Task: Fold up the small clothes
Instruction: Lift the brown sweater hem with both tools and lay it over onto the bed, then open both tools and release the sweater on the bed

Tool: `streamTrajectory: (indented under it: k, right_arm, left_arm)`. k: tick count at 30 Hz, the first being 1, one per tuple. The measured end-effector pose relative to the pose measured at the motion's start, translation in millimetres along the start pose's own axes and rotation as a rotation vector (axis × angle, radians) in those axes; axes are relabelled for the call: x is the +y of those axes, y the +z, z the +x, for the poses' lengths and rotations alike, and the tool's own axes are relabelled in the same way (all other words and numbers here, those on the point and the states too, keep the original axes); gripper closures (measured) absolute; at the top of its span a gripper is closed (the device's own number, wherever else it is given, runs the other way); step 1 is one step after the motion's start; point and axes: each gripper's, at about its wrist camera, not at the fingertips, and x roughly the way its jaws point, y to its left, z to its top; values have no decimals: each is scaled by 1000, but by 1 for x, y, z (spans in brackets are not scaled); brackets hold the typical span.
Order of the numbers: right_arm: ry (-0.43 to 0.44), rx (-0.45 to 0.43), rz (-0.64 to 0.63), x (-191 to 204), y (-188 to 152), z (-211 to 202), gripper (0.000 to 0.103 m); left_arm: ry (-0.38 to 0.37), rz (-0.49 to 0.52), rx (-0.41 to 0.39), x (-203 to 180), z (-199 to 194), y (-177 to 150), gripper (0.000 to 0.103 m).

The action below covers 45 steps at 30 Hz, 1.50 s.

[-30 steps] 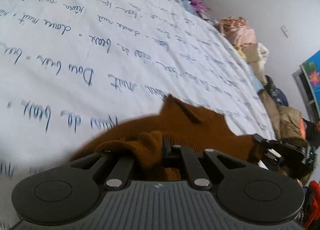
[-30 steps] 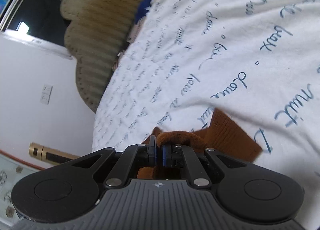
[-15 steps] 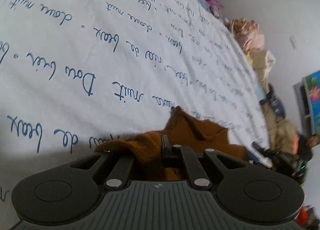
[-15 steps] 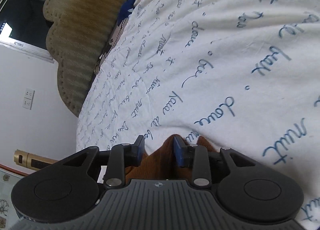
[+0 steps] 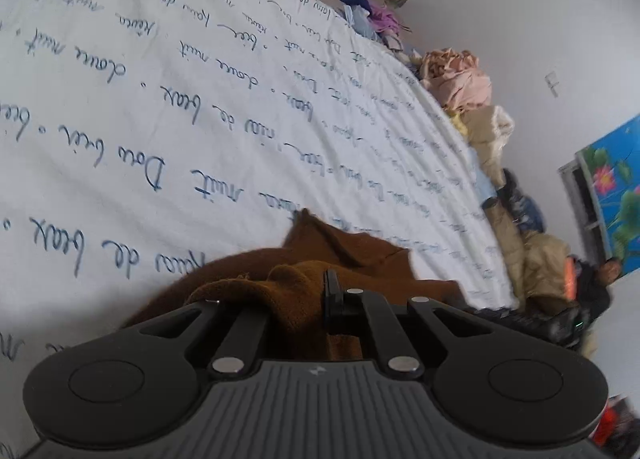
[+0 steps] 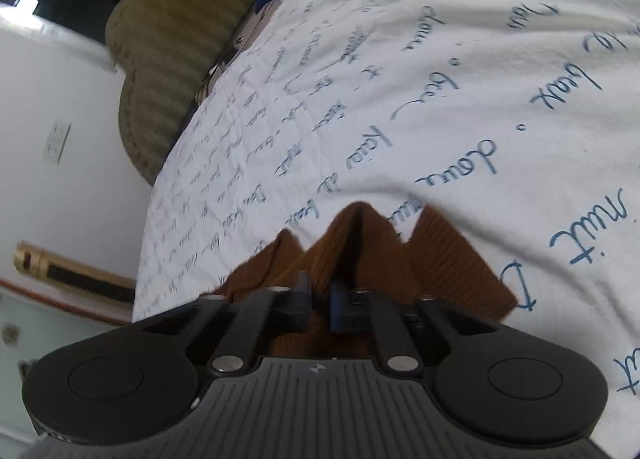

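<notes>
- We hold the left gripper [image 5: 320,291] clamped on a bunched edge of the brown knit [image 5: 344,255]; the cloth drapes over the left finger and hides it, while the right finger presses against the fold.
- We find the right gripper [image 6: 319,299] narrow, its jaws having just been closing, with a ridge of the knit [image 6: 360,251] between them. The pads sit close on the cloth; we judge this a fresh pinch.
- Change: half a second ago the right jaws stood wide around the knit; a second ago they were shut on it. We read this as a regrip: the right side let go and took a new hold while the left kept its hold throughout.
- Meaning for the task: both grippers now hold the garment, so we judge the next fold can be drawn. The garment is still rumpled, not yet a flat stack.
- Location of the garment: on the sheet [image 5: 168,107], directly in front of both grippers, its far corners resting on the cloth.
- Surface: a bed with a white sheet printed in blue script, lightly creased.
- Room: a padded olive headboard [image 6: 168,43], a heap of other clothes [image 5: 460,79] along the bed's far edge, white walls, a wall socket [image 6: 56,141].
</notes>
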Motion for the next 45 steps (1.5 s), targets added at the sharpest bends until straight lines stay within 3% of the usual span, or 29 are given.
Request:
streamTrajectory:
  k: [5, 13, 17, 19, 21, 22, 27, 32, 36, 43, 45]
  right_arm:
    - [137, -35, 96, 4, 9, -1, 89]
    - [93, -174, 215, -12, 29, 11, 89]
    - [60, -163, 249, -19, 33, 22, 87]
    - [38, -166, 216, -17, 32, 21, 86]
    - [39, -179, 199, -17, 32, 12, 68]
    - [42, -194, 194, -17, 31, 5, 65]
    - [25, -173, 84, -12, 25, -35, 62]
    - [-126, -89, -167, -16, -19, -74, 55]
    - [-135, -30, -192, -41, -53, -93, 55]
    - [-20, 43, -163, -52, -79, -86, 56]
    - [-15, 67, -196, -43, -84, -84, 84]
  left_arm:
    - [-52, -117, 8, 13, 1, 10, 96]
    - [38, -156, -14, 33, 7, 16, 96]
    - [57, -198, -60, 43, -2, 22, 96]
    - [54, -185, -90, 41, -11, 22, 96]
    - [78, -142, -107, 35, -19, 20, 96]
    - [93, -119, -114, 31, -22, 18, 96]
    - [96, -1, -129, 12, -37, -7, 96]
    - [45, 104, -72, -2, -46, -53, 96]
    - [33, 188, -39, -3, -53, -98, 96]
    - [114, 264, -18, 10, -60, -143, 96]
    - [118, 249, -10, 17, -59, -147, 96]
